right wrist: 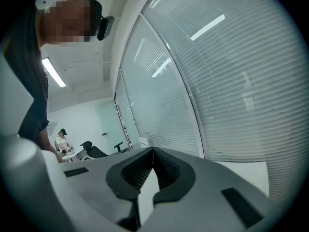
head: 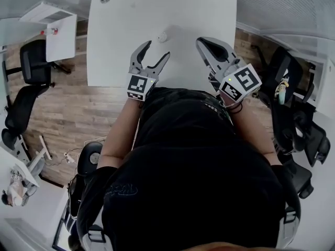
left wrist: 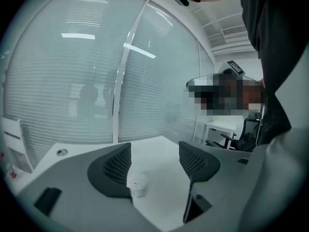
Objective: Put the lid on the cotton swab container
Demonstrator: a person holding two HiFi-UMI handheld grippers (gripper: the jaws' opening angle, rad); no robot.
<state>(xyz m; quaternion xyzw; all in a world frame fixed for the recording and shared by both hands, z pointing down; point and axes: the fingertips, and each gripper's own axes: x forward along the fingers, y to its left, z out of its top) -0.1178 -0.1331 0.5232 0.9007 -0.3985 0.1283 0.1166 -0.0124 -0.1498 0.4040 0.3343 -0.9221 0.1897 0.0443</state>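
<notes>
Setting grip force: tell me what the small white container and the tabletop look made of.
Container: likely thin plastic, whitish or clear, slightly glossy; a fine dotted white texture shows at its top, too small to be sure. Tabletop: smooth white laminate or painted board, matte; even colour, soft shadows, no grain.

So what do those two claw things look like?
Both the left gripper and right gripper are grey, with curved jaws lined in dark meshed pads. Each carries a white cube printed with black square markers. The person wears a black top.

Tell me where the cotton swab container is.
In the head view, the cotton swab container stands on the table, just ahead of the open left gripper.
</notes>
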